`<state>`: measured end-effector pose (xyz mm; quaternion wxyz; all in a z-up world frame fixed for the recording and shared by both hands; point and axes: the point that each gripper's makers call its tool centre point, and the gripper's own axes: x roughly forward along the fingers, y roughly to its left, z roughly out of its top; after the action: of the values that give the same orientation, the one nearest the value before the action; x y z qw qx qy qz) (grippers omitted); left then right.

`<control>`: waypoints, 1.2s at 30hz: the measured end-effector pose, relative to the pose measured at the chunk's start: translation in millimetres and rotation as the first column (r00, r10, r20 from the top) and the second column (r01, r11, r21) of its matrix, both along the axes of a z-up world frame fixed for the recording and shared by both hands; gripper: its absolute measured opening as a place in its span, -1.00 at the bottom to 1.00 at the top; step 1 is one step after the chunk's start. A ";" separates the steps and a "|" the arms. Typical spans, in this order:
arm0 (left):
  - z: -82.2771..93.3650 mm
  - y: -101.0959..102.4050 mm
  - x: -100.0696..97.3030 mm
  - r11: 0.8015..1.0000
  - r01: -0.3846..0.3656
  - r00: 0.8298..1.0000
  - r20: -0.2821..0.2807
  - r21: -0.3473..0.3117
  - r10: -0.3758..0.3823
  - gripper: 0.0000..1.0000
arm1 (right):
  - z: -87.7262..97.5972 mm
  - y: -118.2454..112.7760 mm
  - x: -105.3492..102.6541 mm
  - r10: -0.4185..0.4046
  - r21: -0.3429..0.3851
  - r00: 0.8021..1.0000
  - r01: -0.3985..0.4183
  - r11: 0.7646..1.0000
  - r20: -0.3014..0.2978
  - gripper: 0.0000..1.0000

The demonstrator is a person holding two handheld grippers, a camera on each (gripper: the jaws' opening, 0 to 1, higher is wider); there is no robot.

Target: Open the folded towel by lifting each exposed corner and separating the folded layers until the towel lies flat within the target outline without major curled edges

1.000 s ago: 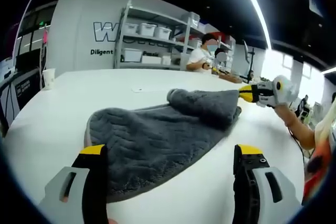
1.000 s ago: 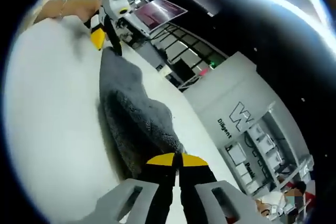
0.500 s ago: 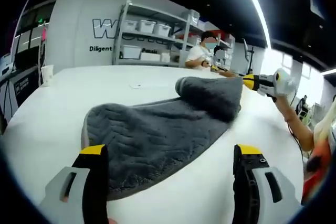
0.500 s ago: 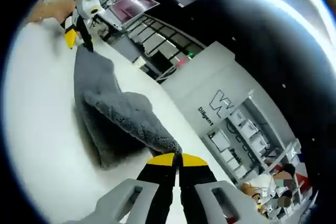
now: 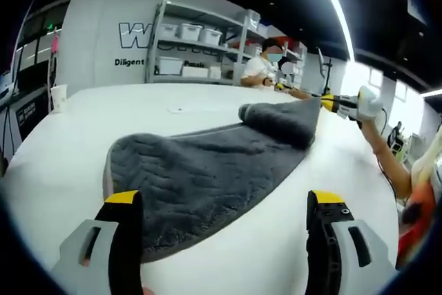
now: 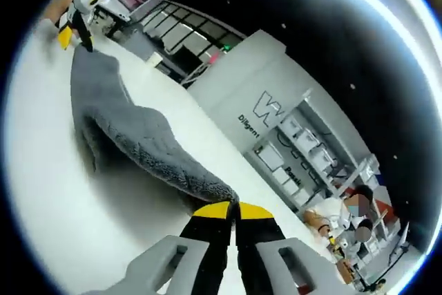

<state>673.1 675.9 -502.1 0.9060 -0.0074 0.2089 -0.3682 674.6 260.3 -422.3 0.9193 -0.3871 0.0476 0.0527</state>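
Towel [image 5: 207,170], grey and plush with a wavy stitched pattern, lies across the middle of the white table [image 5: 62,164], its near rounded end spread flat close to the left gripper [image 5: 224,202] and its far end raised off the surface. In the left gripper view the left gripper's yellow-tipped jaws stand wide apart above the near edge of the table, with the towel's near end between and just beyond them; they grip nothing. At the far end the right gripper [image 5: 330,103], held by a person's hand [image 5: 369,105], pinches a corner of the towel and holds it up, so the top layer forms a thick fold [image 5: 280,119] that hangs back onto the layer below.

In the right gripper view the right gripper [image 6: 233,209] has its jaws pressed together on the towel [image 6: 131,136] corner, and the cloth runs away from the tips in a long drooping band down to the table [image 6: 55,226]. The left gripper [image 6: 72,29] shows small at the towel's far end.

Behind the table stand a white wall with dark lettering [image 5: 135,36], a metal shelf rack with white bins [image 5: 197,50], and a seated person [image 5: 262,67] at another bench. A white cup [image 5: 59,97] sits near the left edge of the table.
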 end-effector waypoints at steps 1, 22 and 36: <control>0.0 -0.2 -0.2 1.000 0.000 1.000 0.000 0.000 0.000 0.93 | -0.7 -5.4 -0.1 -0.010 0.015 1.000 0.010 1.000 -0.003 -1.00; -0.3 2.9 -2.4 1.000 0.001 1.000 -0.004 0.006 -0.001 0.92 | -66.7 -80.4 -3.3 -0.111 -0.007 0.967 0.113 0.994 -0.228 -1.00; -2.0 3.6 -3.1 1.000 -0.003 1.000 -0.006 0.007 0.003 0.92 | -86.4 -132.6 -22.3 -0.190 0.008 0.945 0.199 0.980 -0.266 -1.00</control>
<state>670.0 679.5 -504.1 0.9058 -0.0055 0.2131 -0.3662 652.3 127.7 -508.7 0.9120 -0.3542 0.2065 0.0136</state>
